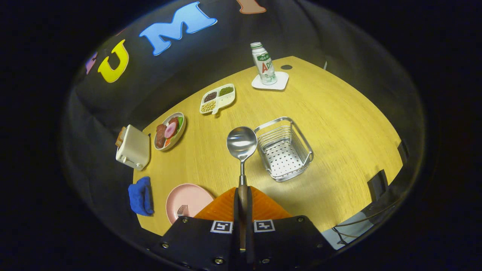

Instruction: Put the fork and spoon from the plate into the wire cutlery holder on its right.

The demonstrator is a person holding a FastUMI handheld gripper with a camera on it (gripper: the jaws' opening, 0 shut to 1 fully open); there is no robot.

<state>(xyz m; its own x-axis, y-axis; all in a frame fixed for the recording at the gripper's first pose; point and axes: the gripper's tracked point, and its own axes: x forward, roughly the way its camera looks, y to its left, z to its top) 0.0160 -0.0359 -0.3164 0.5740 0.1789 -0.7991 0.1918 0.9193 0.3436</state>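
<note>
High above the counter [339,124], the gripper [243,195] clamps the spoon [241,145] by its handle, bowl pointing ahead just beside the wire cutlery holder [284,148], fork [182,210] on the pink plate [188,199].

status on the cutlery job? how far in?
Done: nothing is in the wire cutlery holder yet; its perforated floor shows bare. In hand: the hand-held gripper is shut on the spoon, held up beside the holder, bowl forward. Left: drop the spoon in, then fetch the fork, which lies on the pink plate.
</note>
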